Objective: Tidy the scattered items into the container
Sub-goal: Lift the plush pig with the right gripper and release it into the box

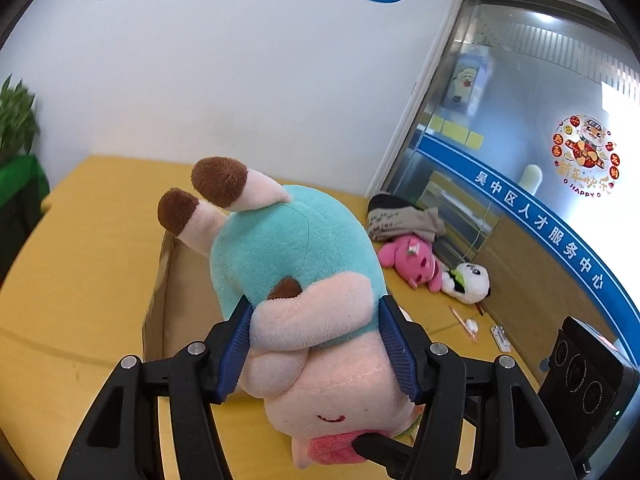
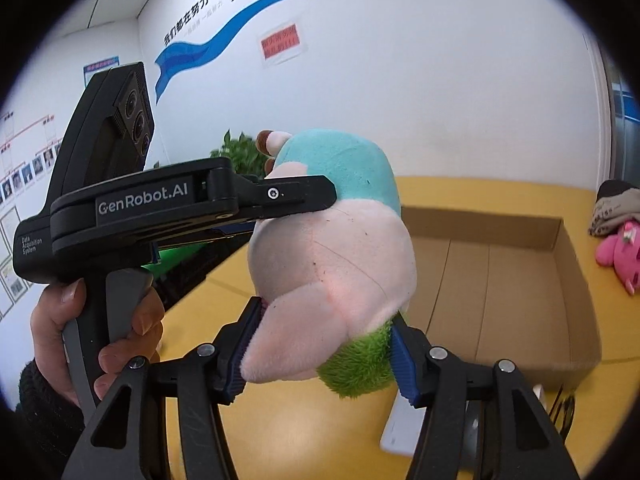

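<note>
The left claw (image 1: 316,344) is clenched partway on the plush pig (image 1: 296,280) — its blue pads (image 1: 236,356) press into the pink arm and the teal body. The right claw (image 2: 320,354) grips the same toy lower down, pinching the pink ear and green tuft between its pads (image 2: 402,364). The pig hangs head-down in the air, brown hooves up, above the yellow surface (image 1: 80,248). Just behind it sits the open cardboard box (image 2: 520,280). Well apart, by the glass partition (image 1: 500,128), lie a pink plush (image 1: 412,260), a panda plush (image 1: 472,280) and a folded cloth (image 1: 400,216).
</note>
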A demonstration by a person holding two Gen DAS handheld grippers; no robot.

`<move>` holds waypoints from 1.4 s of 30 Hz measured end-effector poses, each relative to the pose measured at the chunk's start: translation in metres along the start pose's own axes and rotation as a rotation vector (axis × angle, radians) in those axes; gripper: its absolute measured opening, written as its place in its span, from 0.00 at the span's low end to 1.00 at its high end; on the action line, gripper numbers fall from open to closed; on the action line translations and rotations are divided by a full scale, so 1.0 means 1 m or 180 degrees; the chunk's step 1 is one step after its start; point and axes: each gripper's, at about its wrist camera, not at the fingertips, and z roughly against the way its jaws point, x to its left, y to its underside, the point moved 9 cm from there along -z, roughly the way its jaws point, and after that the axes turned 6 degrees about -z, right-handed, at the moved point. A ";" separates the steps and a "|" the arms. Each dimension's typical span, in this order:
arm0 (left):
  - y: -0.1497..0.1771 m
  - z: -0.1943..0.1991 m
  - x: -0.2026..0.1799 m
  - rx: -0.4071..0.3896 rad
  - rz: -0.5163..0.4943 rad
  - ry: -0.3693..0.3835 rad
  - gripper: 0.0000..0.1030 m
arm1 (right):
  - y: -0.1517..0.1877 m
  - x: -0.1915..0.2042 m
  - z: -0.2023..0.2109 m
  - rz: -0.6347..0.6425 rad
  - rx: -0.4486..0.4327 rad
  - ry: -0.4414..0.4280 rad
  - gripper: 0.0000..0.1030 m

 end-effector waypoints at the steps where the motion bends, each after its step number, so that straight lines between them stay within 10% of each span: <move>1: -0.015 -0.003 0.000 -0.0012 -0.0048 0.0001 0.63 | -0.015 -0.002 -0.003 -0.0023 -0.0043 0.0001 0.56; 17: -0.128 -0.115 0.087 0.0247 -0.0274 -0.0172 0.63 | -0.131 -0.050 -0.127 -0.0527 -0.0020 -0.0119 0.56; 42: -0.016 -0.291 0.191 0.1283 -0.0118 -0.0317 0.63 | -0.020 -0.151 -0.305 -0.1532 0.0964 -0.0150 0.56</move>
